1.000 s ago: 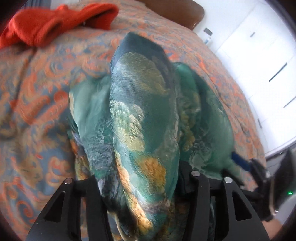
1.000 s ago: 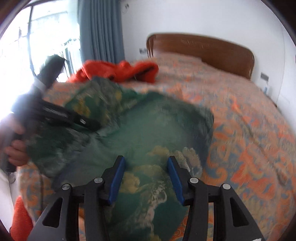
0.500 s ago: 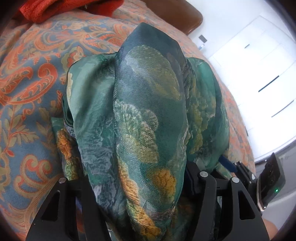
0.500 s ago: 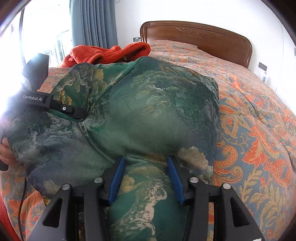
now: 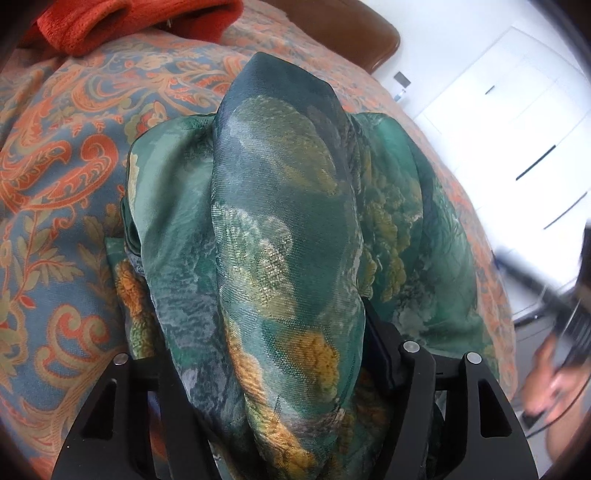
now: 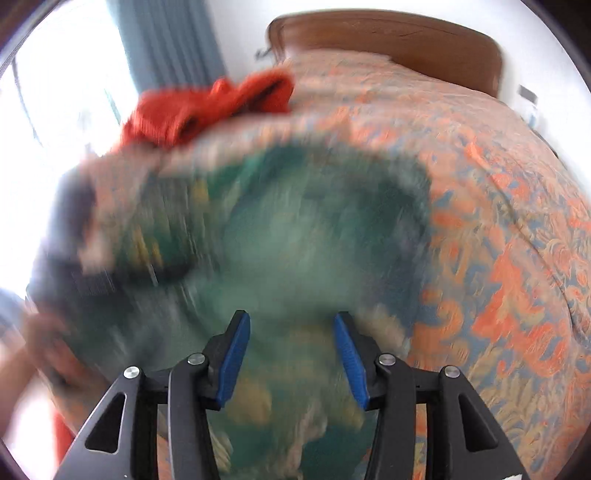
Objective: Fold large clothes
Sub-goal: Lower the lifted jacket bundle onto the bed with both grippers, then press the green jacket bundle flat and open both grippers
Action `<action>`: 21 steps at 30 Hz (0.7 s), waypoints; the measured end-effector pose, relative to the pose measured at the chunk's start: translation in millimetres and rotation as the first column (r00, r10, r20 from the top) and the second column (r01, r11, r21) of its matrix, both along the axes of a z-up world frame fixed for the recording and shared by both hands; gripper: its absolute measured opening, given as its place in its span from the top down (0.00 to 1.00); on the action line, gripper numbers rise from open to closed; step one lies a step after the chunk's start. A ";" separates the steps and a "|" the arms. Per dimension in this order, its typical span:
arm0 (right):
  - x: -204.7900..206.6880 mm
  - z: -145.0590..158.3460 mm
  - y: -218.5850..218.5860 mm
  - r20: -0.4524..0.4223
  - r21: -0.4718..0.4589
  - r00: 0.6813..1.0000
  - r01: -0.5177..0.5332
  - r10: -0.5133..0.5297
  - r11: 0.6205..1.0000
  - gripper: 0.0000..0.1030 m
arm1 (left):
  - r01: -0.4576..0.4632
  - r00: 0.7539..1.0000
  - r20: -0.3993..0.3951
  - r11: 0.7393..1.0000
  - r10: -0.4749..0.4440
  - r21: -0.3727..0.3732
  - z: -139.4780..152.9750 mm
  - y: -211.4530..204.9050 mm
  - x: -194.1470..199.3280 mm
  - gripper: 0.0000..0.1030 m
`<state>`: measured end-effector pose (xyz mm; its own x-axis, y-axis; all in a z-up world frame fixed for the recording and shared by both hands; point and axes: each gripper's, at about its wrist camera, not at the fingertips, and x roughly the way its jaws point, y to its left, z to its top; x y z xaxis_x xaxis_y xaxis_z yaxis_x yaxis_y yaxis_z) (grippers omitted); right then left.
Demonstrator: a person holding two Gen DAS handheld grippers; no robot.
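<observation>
A thick fold of the green patterned garment (image 5: 288,229) bulges between the left gripper (image 5: 273,354) as its jaws are opening, the cloth hiding its fingers. The right gripper (image 6: 291,354) has its blue fingers (image 6: 234,354) parted, garment between them; grip unclear through blur. The garment lies on the paisley bedspread (image 5: 55,192). Beyond are an orange garment (image 6: 207,107) and the wooden headboard (image 6: 388,37).

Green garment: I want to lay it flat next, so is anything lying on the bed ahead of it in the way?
Nothing visible right around the green garment. The only other thing on the bedspread is an orange garment, well beyond it toward the headboard, apart from it.
</observation>
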<state>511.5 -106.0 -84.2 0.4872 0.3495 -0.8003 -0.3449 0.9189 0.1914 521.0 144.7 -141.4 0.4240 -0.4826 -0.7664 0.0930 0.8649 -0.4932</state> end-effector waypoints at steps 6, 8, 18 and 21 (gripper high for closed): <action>76.6 18.6 16.2 0.004 0.065 0.995 0.102 -0.103 0.993 0.53 | 0.001 1.000 0.002 1.000 -0.001 0.006 -0.3 -1.6 -1.3 0.35; 109.9 -17.2 23.4 -0.096 0.073 0.986 0.140 -0.133 0.987 0.53 | -0.006 1.000 0.003 1.000 0.006 -0.002 -0.8 -0.6 -1.5 0.35; 125.7 -73.3 18.8 -0.156 0.056 0.979 0.143 -0.133 0.988 0.53 | 0.007 1.000 0.012 1.000 -0.007 0.017 -3.2 -9.7 1.1 0.34; 93.5 -38.2 11.8 -0.108 0.059 0.993 0.057 -0.051 0.997 0.53 | -0.002 1.000 0.017 1.000 0.002 0.000 -4.6 -6.9 0.5 0.34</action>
